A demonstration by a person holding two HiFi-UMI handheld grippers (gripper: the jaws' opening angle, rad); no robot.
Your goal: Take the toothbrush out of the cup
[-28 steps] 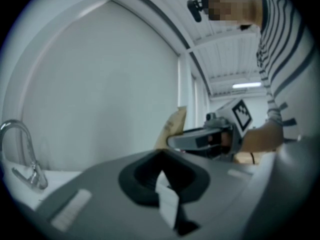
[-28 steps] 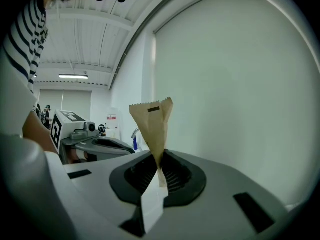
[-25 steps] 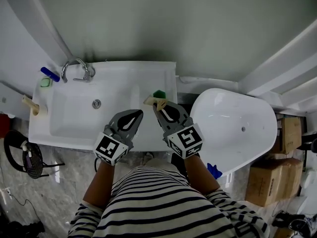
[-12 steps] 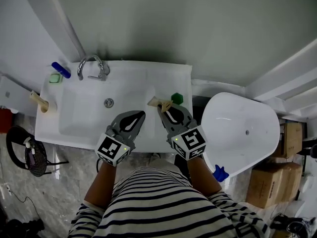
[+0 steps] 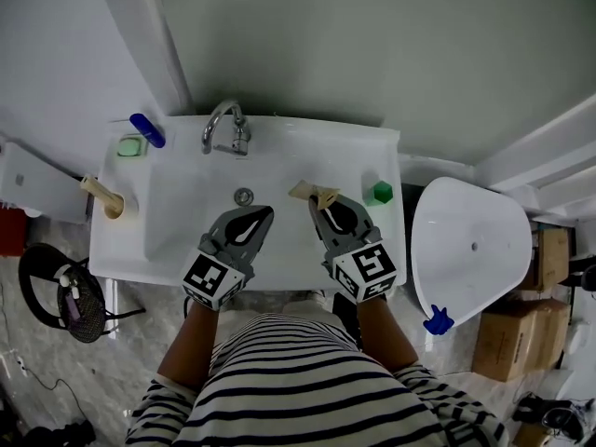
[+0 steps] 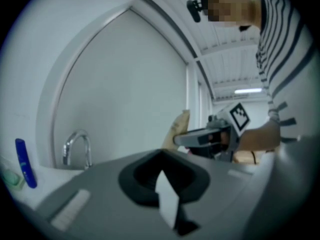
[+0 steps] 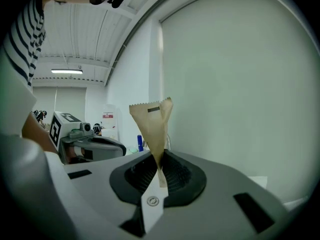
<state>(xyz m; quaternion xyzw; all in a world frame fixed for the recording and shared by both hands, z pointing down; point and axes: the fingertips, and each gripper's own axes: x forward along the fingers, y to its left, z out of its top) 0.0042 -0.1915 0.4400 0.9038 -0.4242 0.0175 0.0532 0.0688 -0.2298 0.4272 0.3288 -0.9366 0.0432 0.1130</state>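
At the left rim of the white sink point(image 5: 372, 250) stands a small pale cup point(image 5: 122, 209) with a tan stick point(image 5: 99, 191) leaning out of it, probably the toothbrush. Both grippers hover over the sink's front half, far right of that cup. My left gripper point(image 5: 264, 213) is shut and empty; its jaws meet in the left gripper view point(image 6: 161, 156). My right gripper point(image 5: 321, 203) is shut on a tan paper packet point(image 7: 151, 124) that stands up from its jaws point(image 7: 159, 160). The packet point(image 5: 312, 193) sticks out toward the back wall.
A chrome tap point(image 5: 223, 124) stands at the back of the sink, the drain point(image 5: 243, 196) below it. A blue tube point(image 5: 147, 129) and green soap point(image 5: 130, 145) lie at the back left. A green cube point(image 5: 381, 192) sits right. A white toilet bowl point(image 5: 470, 245) is further right.
Both grippers have travelled left along the sink, from its right end to over the basin. The green cube, earlier beside the packet, now lies off to the right. Neither grip has altered.
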